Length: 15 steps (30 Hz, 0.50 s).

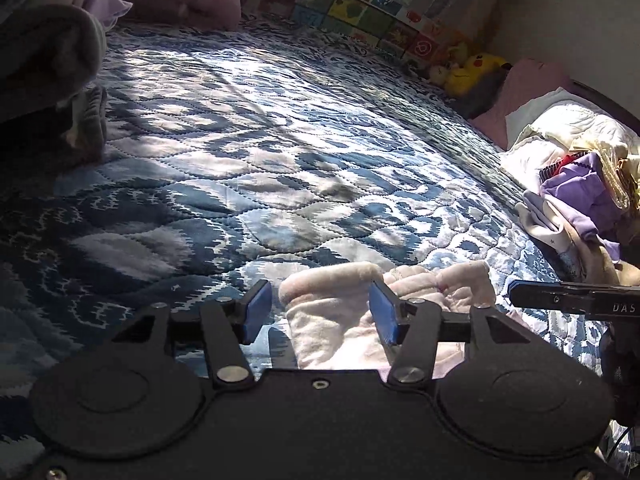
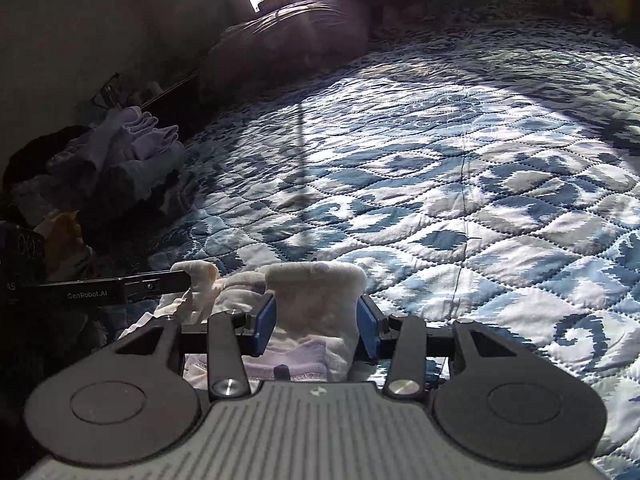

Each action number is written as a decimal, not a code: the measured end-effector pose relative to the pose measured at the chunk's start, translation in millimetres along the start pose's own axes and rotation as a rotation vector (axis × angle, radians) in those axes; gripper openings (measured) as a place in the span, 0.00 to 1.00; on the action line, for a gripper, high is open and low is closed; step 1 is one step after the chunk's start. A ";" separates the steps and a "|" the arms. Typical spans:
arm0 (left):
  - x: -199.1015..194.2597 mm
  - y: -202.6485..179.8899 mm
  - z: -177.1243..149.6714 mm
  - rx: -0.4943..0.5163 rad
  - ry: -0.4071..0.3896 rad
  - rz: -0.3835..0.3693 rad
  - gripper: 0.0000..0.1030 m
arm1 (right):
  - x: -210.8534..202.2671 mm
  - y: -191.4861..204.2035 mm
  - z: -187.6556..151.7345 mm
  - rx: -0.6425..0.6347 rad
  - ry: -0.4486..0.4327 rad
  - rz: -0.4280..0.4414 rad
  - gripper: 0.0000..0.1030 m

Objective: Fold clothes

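Observation:
A pale pink fleece garment (image 1: 440,284) lies bunched on the blue-and-white quilt (image 1: 280,152) at the near edge of the bed. My left gripper (image 1: 322,314) is open, its blue pads (image 1: 260,312) standing either side of the garment's left folded end; the left pad is clear of the cloth. In the right wrist view the same garment (image 2: 312,280) fills the gap of my right gripper (image 2: 317,324), which stands wide open around its right end. Each gripper's black finger shows in the other's view: the right one (image 1: 520,294), the left one (image 2: 176,280).
A loose pile of lilac and cream clothes (image 1: 580,200) sits at the right of the bed. Folded grey and lilac clothes (image 2: 128,152) are stacked at the left. A mauve pillow (image 2: 288,36) and a yellow plush toy (image 1: 472,68) lie along the far side. The quilt's middle is sunlit.

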State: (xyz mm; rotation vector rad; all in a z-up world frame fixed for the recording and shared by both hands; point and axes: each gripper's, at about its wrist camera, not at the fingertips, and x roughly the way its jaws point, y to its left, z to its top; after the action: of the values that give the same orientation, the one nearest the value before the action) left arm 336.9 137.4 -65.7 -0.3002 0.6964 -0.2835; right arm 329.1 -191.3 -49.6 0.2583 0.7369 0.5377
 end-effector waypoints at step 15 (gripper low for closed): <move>-123.9 -79.6 -64.4 0.133 -0.108 -0.053 0.49 | -135.1 78.9 -118.1 -0.172 -0.132 0.010 0.31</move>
State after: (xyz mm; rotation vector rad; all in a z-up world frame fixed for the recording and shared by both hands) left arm 191.1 96.6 -11.6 -0.2055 0.5605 -0.3601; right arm 134.6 -195.2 -25.7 0.1360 0.5582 0.5846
